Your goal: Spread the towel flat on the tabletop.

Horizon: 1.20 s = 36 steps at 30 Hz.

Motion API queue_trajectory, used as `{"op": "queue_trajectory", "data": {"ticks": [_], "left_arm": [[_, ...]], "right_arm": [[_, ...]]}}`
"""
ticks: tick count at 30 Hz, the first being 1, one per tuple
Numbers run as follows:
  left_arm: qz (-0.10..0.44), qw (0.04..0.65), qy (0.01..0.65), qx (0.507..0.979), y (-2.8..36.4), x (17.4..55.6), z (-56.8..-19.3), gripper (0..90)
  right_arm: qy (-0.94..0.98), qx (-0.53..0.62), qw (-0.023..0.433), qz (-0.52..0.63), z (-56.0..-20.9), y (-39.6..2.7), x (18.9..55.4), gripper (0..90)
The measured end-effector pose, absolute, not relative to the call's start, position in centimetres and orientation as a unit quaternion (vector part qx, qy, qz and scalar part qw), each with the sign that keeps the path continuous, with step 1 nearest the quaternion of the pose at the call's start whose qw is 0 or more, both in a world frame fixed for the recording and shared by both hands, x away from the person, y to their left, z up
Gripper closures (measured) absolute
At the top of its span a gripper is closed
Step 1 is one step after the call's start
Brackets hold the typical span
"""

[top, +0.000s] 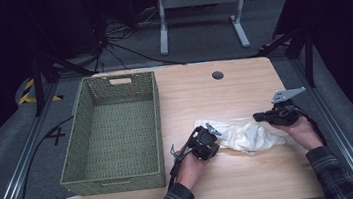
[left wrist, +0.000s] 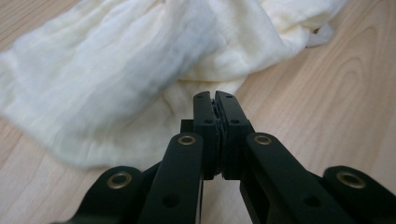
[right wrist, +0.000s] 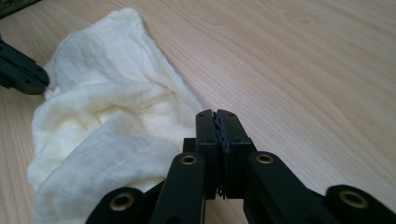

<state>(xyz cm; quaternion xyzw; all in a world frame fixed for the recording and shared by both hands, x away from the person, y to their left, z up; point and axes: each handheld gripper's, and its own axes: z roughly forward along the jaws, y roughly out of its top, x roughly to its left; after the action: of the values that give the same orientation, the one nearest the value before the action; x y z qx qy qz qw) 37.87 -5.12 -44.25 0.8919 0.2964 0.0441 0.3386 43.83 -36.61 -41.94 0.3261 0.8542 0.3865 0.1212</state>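
In the high view the cloth [top: 244,134] lies crumpled on the table [top: 243,84], its long axis running left to right between the two hands; the left gripper [top: 212,131] meets its left end and the right gripper [top: 259,116] its upper right end, with the basket [top: 118,131] well off to the left, on the left hand's side. In the left gripper view the jaws stand pressed together at the cloth's [left wrist: 121,74] near edge; a thin grey strip shows in the seam, but whether that is fabric I cannot tell. The cloth spreads ahead and to the left of the tips. In the right gripper view the jaws are likewise clenched, again with a frayed grey line in the seam; the cloth [right wrist: 102,126] lies left of the tips, and the left gripper's tip [right wrist: 21,72] shows at its far end. Each gripper sits at one end, so any lift looks set to stretch the cloth along its length.
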Motion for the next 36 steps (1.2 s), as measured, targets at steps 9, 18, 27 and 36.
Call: {"op": "queue_trajectory", "data": {"ticks": [9,18,27,36], "left_arm": [[0.087,0.317,0.330,0.885,-2.9,36.1,-42.6,88.4],[0.095,0.329,0.326,0.881,-2.9,36.5,-42.9,81.6],[0.076,0.367,0.299,0.878,-3.5,36.2,-42.7,76.3],[0.068,0.368,0.292,0.880,-4.9,37.4,-42.7,74.8]], "right_arm": [[0.828,0.371,0.196,0.372,-40.2,-39.4,43.6,89.2],[0.819,0.382,0.192,0.383,-41.0,-39.4,44.1,75.1],[0.814,0.402,0.172,0.382,-42.0,-41.7,42.6,76.8],[0.807,0.422,0.153,0.384,-43.3,-42.8,43.8,69.9]]}}
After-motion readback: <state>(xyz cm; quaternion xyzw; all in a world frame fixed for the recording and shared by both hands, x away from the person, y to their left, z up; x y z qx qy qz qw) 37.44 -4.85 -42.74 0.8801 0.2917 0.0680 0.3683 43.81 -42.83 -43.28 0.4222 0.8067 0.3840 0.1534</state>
